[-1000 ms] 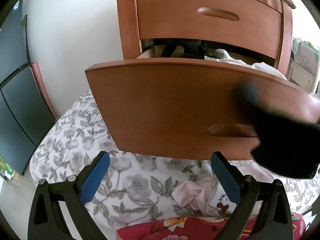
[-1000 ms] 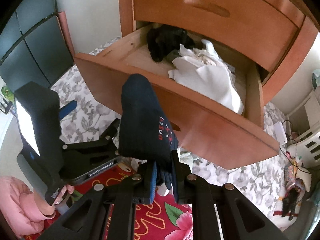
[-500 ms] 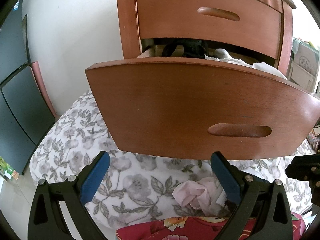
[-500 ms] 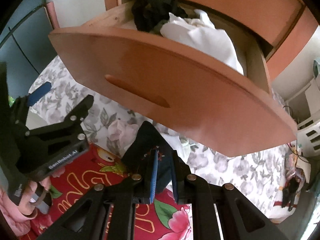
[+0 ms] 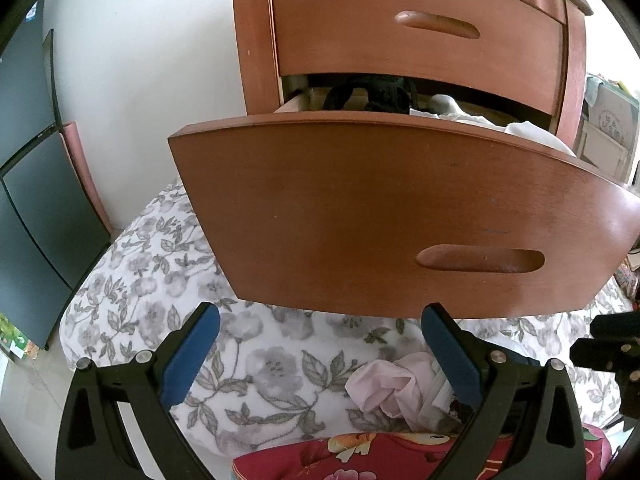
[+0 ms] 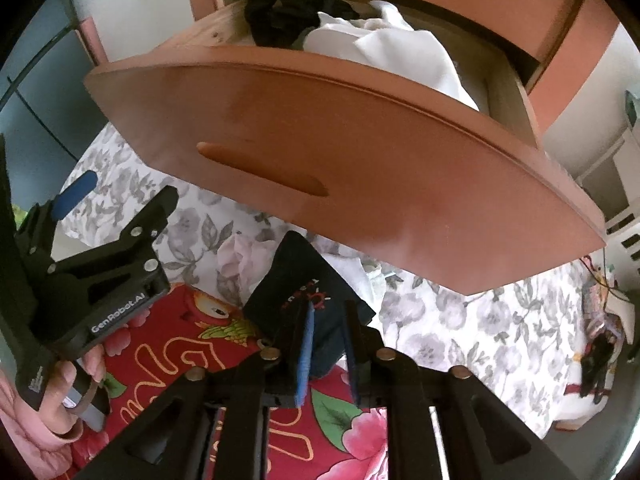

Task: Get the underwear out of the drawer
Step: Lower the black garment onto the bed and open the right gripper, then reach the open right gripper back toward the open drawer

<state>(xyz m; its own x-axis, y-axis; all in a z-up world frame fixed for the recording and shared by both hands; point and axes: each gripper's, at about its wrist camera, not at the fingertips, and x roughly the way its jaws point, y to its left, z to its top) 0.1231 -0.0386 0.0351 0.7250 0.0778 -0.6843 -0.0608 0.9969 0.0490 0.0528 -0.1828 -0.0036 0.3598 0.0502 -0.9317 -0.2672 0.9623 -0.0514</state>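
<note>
Left wrist view: left gripper (image 5: 320,354) hangs with jaws spread wide, blue pads (image 5: 191,354) clear of everything, nothing between them. Ahead, wooden dresser (image 5: 256,40), upper drawer (image 5: 420,28) closed, lower drawer (image 5: 380,216) pulled out, its curved front filling mid frame. Over the drawer's top edge show black garments (image 5: 380,94) at the back and white cloth (image 5: 524,130) to the right. Below the drawer, grey floral bedspread (image 5: 152,280). On it, a crumpled pale pink garment (image 5: 390,388) near the gripper's right finger, touching a red floral quilt (image 5: 360,456) at the bottom edge. Part of the right gripper's black body (image 5: 612,348) at the right edge.

Right wrist view: right gripper (image 6: 326,344) points steeply down at the bed, jaws opening. Dark navy underwear (image 6: 304,284) with small red lettering lies between the pads, out of the drawer, resting on the red quilt (image 6: 160,344) and the bedspread (image 6: 460,320) below the drawer front (image 6: 360,152). Left pad looks just off the fabric; right pad contact cannot tell. The pink garment (image 6: 244,252) sits just beside the underwear on its left. Drawer interior holds the black pile (image 6: 280,16) and white cloth (image 6: 400,48). Left gripper body (image 6: 100,272) at left, a person's hand (image 6: 68,396) in a pink sleeve (image 6: 24,432) holding its handle.
</note>
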